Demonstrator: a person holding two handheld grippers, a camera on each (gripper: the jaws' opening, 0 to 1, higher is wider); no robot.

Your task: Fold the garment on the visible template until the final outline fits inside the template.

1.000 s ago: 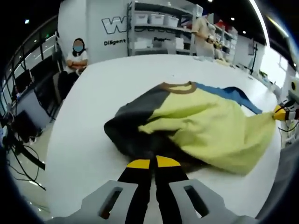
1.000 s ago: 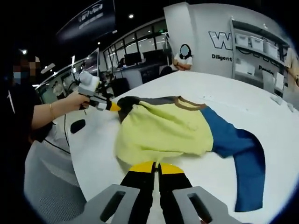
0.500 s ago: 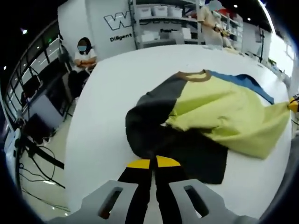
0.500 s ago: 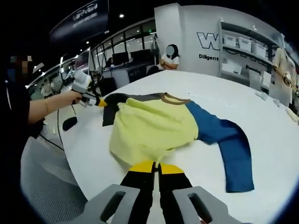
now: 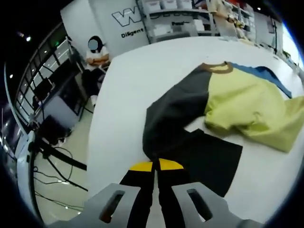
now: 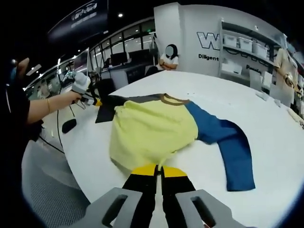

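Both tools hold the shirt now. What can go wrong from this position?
1. The left tool grips the dark grey sleeve close to the edge of the round white table; pulling further could drag the cloth over that edge.
2. The right tool pinches the hem of the yellow shirt body, which lies bunched; pulling may set wrinkles.
3. The blue sleeve lies spread out and unheld, so it may trail crooked.

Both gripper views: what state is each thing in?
Yellow-bodied sweatshirt with blue and dark grey sleeves: spread on the white table, body rumpled.
Dark grey sleeve: stretched out, cuff gripped.
Blue sleeve: lying flat.
Left tool: shut on sleeve.
Right tool: shut on hem.
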